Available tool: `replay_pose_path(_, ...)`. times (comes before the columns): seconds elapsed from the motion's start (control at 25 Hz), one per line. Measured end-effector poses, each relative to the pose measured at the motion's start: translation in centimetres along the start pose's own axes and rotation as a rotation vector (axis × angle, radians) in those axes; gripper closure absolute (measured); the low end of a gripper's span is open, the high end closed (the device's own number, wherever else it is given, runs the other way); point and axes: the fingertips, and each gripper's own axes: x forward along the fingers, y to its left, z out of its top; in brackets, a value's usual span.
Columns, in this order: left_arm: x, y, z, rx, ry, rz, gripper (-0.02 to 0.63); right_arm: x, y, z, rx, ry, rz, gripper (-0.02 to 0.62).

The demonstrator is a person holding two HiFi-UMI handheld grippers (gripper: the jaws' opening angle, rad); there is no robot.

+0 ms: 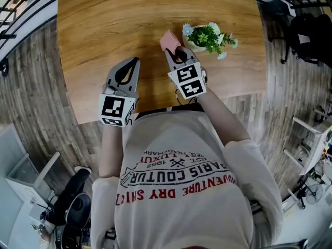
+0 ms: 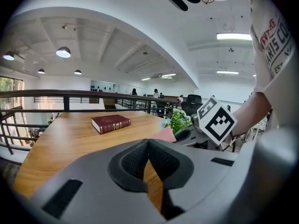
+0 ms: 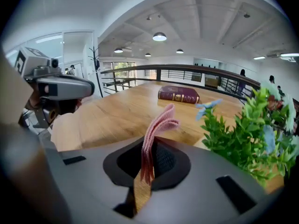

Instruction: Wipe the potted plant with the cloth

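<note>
A small potted plant (image 1: pixel 209 37) with green leaves and pale blue flowers stands in a white pot near the table's right front. In the right gripper view its foliage (image 3: pixel 247 134) fills the right side. My right gripper (image 1: pixel 176 52) is shut on a folded pink cloth (image 1: pixel 168 38), which sticks up from between the jaws (image 3: pixel 156 134) just left of the plant. My left gripper (image 1: pixel 130 66) hovers over the table's near edge with its jaws shut and nothing in them (image 2: pixel 148 155). From there the pink cloth (image 2: pixel 163 135) and plant (image 2: pixel 179 120) show ahead on the right.
A dark red book (image 3: pixel 178 94) lies farther back on the wooden table (image 1: pixel 104 30); it also shows in the left gripper view (image 2: pixel 110 123). A black railing (image 2: pixel 70 97) runs beyond the table. A person's torso stands at the table's near edge.
</note>
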Motion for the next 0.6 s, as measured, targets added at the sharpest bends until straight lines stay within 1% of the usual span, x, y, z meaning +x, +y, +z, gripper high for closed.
replay_pose_path(0.2,0.1,0.1,-1.0,-0.002,0.018,-0.024,0.591,0.7,-3.1,-2.8,0.065,0.064,-0.12,0.56)
replay_pose_path(0.32,0.4,-0.4,-0.9,-0.007,0.008,-0.055,0.591,0.7,-4.2,-4.0,0.149,0.079,-0.157,0.56)
replay_pose_path(0.4,0.6,-1.0,-0.6,-0.006,-0.001,-0.078,0.591,0.6,-4.8,-4.6,0.251,0.08,-0.173,0.56)
replay_pose_path(0.52,1.0,-1.7,-0.5,0.01,0.002,-0.099,0.591,0.4,-5.8,-5.9,0.458,0.081,-0.193,0.56)
replay_pose_path(0.6,1.2,-1.9,-0.6,0.011,0.005,-0.107,0.591,0.3,-6.2,-6.6,0.572,0.081,-0.199,0.56)
